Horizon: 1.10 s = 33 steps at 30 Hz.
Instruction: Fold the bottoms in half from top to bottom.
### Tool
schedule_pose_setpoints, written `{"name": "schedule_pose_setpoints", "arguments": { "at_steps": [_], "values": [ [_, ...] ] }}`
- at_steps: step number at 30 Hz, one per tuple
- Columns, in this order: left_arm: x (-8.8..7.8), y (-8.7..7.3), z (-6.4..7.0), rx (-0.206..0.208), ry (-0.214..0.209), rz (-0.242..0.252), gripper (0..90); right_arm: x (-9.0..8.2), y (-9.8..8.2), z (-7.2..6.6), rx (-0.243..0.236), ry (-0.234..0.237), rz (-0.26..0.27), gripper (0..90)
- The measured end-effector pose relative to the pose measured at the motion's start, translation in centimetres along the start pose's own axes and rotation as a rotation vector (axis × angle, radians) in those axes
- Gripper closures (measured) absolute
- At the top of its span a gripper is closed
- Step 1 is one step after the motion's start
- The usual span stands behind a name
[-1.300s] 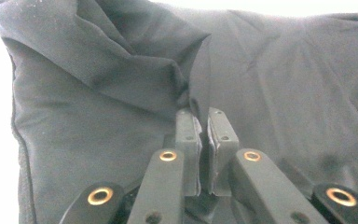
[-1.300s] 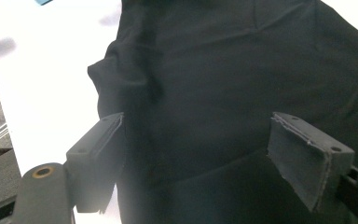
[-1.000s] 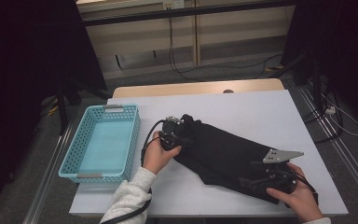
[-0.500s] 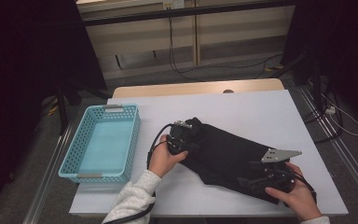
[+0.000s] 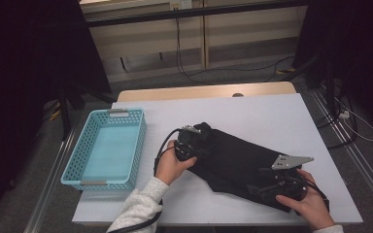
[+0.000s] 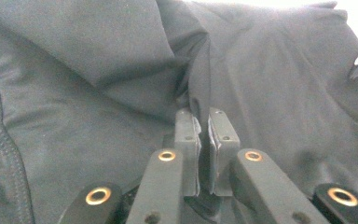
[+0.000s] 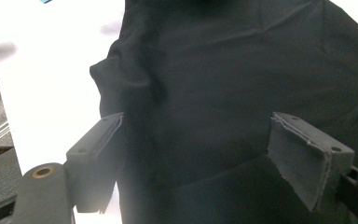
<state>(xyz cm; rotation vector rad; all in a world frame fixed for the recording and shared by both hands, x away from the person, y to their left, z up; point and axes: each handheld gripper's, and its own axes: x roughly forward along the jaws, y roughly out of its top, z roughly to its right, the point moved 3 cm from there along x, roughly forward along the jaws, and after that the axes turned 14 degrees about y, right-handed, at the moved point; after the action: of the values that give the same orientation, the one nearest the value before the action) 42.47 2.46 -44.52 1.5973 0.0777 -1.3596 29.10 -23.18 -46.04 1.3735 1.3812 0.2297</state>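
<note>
Your black cloth (image 5: 238, 158) lies slantwise across the white bench (image 5: 272, 116), running from its middle toward your near right corner, with the blue basket (image 5: 108, 148) standing empty well to the left of it. It looks like a fold in progress: one end is pinned down so the other can be carried over.

Your left gripper (image 5: 190, 141) sits at the cloth's upper left end. In the left gripper view its fingers (image 6: 186, 140) are pressed nearly together, with a ridge of the dark fabric (image 6: 121, 84) bunched right at their tips. So they are clamped on a thin pinch of cloth, which suits lifting that end.

Your right gripper (image 5: 274, 187) rests on the cloth's lower right end, near the bench's front edge. In the right gripper view its fingers (image 7: 98, 154) stand wide apart, with the cloth (image 7: 223, 93) lying flat between them and under them. They squeeze nothing. I judge it is there to hold that end down while the left pulls.
</note>
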Motion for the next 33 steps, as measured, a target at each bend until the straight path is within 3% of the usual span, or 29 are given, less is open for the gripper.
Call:
{"name": "schedule_pose_setpoints", "arguments": {
  "at_steps": [21,33],
  "values": [
    [0.3,0.5,1.3,0.008,-0.047,0.026,84.4,-0.2,-0.2,0.0,0.004,-0.006,-0.001,20.6],
    [1.1,0.8,3.3,0.048,-0.083,0.022,84.4,-0.2,-0.3,0.0,0.003,-0.008,0.001,20.5]
  ]
}}
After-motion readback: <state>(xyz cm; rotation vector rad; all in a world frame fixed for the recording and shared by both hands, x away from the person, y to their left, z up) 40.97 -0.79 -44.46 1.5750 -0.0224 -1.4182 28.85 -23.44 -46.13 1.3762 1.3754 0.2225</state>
